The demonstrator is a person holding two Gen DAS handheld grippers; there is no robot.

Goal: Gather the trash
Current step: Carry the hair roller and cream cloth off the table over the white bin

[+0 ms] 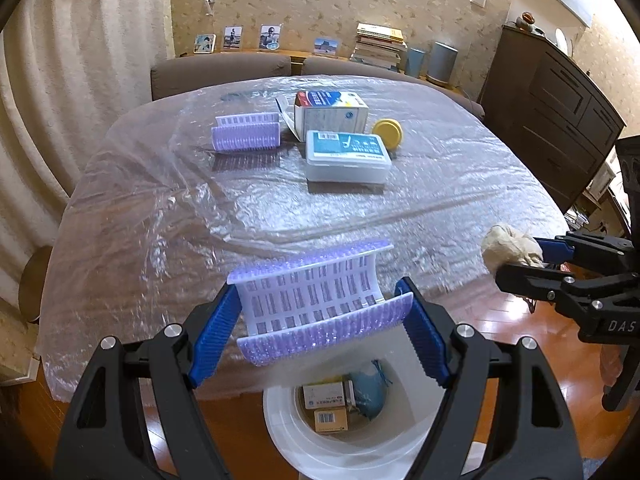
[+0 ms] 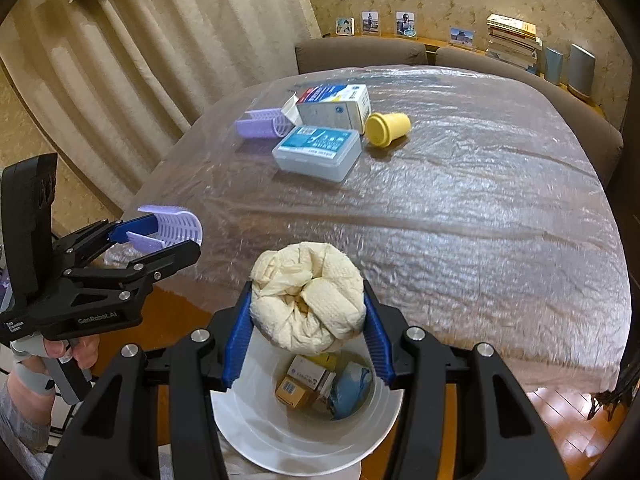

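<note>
L gripper (image 1: 320,320): jaws closed on purple roller tray (image 1: 316,300), held above bin, just off table's near edge.
R gripper (image 2: 308,320): jaws clamped on crumpled paper wad (image 2: 308,292), directly over bin mouth.
Bin (image 2: 248,420): white, on floor below near edge; already holds small boxes + blue item.
Table (image 1: 440,208): plastic-covered; toward far edge remain 2nd purple tray (image 1: 245,135), carton (image 1: 330,114), clear case (image 1: 347,156), yellow cap (image 1: 388,132).
Progress: approx. midway; 2 items ready to drop, 4 left, if all count as trash.

crumpled cream tissue wad (image 2: 308,298) and purple curved plastic piece (image 1: 316,300), each held above white bin (image 2: 256,420)
</note>
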